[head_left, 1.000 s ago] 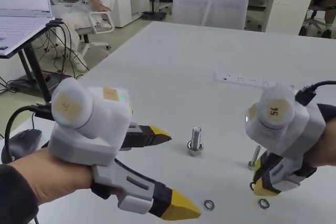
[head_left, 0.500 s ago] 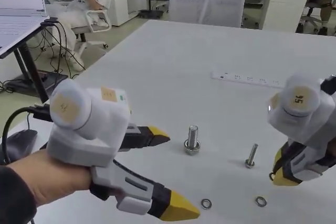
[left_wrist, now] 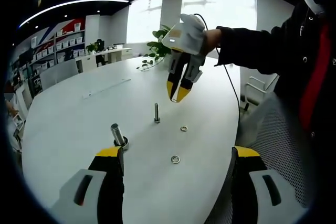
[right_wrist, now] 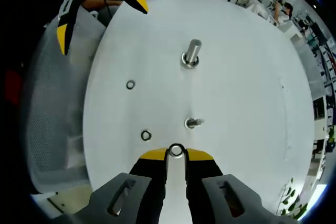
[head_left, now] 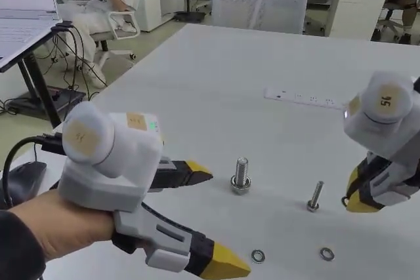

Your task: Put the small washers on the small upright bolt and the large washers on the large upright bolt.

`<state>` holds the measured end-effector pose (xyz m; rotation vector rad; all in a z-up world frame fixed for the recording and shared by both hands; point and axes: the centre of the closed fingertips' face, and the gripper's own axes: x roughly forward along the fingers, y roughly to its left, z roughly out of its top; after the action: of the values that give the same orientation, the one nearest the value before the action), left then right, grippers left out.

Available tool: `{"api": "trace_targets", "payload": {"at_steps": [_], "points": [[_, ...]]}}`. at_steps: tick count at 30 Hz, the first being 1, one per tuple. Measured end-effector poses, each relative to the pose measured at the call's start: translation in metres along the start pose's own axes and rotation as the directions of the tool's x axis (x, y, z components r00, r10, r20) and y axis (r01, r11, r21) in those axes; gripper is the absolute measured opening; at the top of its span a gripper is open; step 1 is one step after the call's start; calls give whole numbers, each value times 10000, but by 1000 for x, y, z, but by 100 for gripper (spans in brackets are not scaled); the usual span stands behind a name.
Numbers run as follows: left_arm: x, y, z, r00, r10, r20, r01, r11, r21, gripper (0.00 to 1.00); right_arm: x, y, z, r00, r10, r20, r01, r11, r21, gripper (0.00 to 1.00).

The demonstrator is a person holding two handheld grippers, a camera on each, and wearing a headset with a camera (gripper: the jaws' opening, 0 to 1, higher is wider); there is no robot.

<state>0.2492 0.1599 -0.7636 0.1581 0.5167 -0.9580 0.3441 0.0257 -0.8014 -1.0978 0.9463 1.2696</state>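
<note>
**Small upright bolt** (head_left: pixel 315 197): a slender threaded steel shank that leans slightly. It stands on the smooth white table (head_left: pixel 216 83), to the right of the large upright bolt (head_left: pixel 241 174).

**Large upright bolt:** a thicker threaded shank with a broader ring at its foot. Whether that ring is the bolt's own head or a seated washer cannot be told.

**Loose washers:** the first loose washer (head_left: pixel 258 255) and the second loose washer (head_left: pixel 326 253) are flat, bright metal rings. They lie on the table nearer the person than both bolts, and apart from each other.

**Right gripper** (right_wrist: pixel 176 156): its yellow-tipped jaws are pinched on the held washer (right_wrist: pixel 176 150), just short of the small upright bolt and off the table. In the head view this ring is hard to make out at the jaw tips, and the frame edge cuts off the gripper's grey body.

**Left gripper** (head_left: pixel 226 222): its jaws are spread wide with nothing between them, above the table to the left of the large upright bolt.
</note>
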Motion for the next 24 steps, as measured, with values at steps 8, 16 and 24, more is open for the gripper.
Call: {"api": "trace_targets", "payload": {"at_steps": [8,16,24], "points": [[0,1,0,10000,20,71,-19,10000,-33,84,-5,-16,15,9997,-234,44,235,9992,-309,14],[-1,2,0,9999,68,134,-68,10000,-67,84,-6,-25,25,9995,-297,-48,293,9974,-652,14],[-2,2,-1,9998,99,168,-96,9999,-144,84,0,-28,31,9997,-170,-201,150,9953,-954,14]]}}
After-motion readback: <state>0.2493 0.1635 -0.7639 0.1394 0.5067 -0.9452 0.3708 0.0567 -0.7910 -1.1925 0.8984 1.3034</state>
